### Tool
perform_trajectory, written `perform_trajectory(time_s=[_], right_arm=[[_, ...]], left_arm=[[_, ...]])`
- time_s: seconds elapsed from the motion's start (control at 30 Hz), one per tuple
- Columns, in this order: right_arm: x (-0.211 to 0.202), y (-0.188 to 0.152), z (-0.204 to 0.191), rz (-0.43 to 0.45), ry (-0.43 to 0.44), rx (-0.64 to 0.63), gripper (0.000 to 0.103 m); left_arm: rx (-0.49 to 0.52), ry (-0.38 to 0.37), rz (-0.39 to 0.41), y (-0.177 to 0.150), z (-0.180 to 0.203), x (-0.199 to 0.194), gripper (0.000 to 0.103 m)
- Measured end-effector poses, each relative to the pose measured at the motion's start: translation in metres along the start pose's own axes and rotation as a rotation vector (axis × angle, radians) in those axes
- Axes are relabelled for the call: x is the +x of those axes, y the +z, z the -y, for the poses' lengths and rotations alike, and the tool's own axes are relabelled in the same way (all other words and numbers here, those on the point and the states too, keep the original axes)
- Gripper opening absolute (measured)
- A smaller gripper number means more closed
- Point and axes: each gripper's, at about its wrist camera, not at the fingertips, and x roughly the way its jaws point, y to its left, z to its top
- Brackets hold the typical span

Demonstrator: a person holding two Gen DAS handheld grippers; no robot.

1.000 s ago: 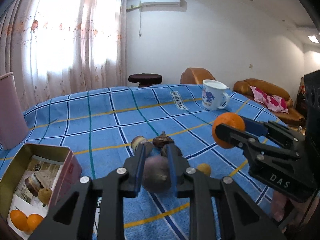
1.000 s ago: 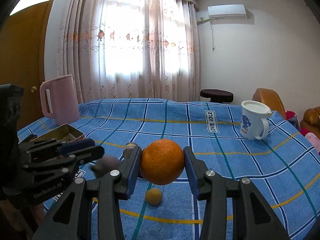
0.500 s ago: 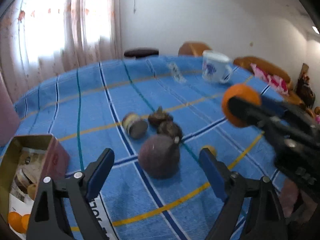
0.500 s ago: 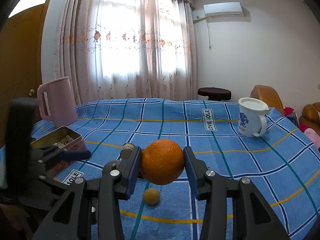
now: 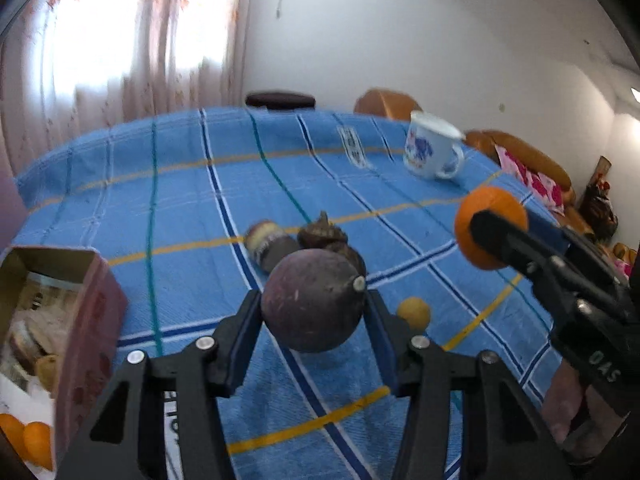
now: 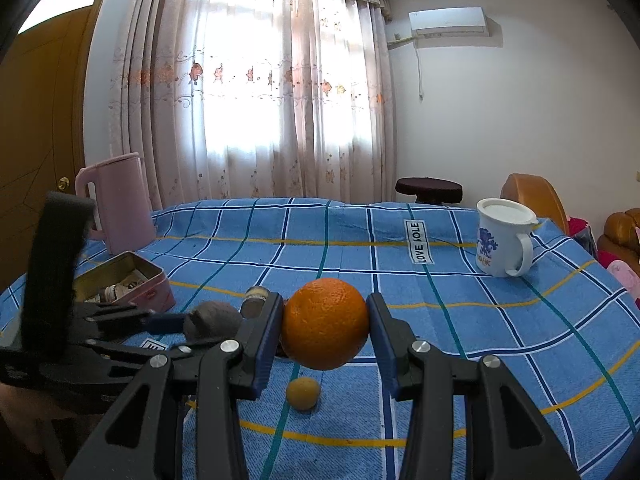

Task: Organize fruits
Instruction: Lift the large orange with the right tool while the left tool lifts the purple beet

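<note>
Two fruits are held at once. At the far left the open tin [image 5: 86, 300] sits on the blue checked surface [image 5: 180, 184], small oranges [image 5: 28, 438] lying just beside its near end. To its right the left hand-held gripper [image 5: 314, 308] is closed on a round purple fruit [image 5: 314, 300], which looks to be a mangosteen, carried just above the cloth. Behind it lie three dark fruits [image 5: 304, 240] and, to the right, a small yellow fruit [image 5: 414, 312]. Farther right the right hand-held gripper [image 6: 326, 322] clamps the orange [image 6: 326, 322] clear of the surface. The tin lies to the left of both, so the left hand is nearer; its purple fruit should probably go in first, by a leftward swing.
</note>
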Motion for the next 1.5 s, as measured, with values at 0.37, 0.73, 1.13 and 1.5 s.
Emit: perform_trajectory(time_s=[0.37,0.73,1.13,1.5], right_arm=[[-0.010,-0.002,-0.006,0.038,-0.005,-0.029,0.045],[-0.010,0.001,-0.023,0.056,0.034,-0.063,0.045],[-0.002,0.014,-0.051,0.055,0.101,-0.087,0.045],[0.013,0.036,-0.095,0.047,0.199,-0.131,0.045]], left_arm=[[0.017,0.090,0.196,0.000,-0.001,-0.037,0.053],[0.026,0.137,0.259,-0.004,-0.006,-0.052,0.053],[0.003,0.178,0.297,-0.007,-0.021,-0.071,0.053],[-0.059,0.242,0.314,-0.011,-0.058,-0.102,0.053]])
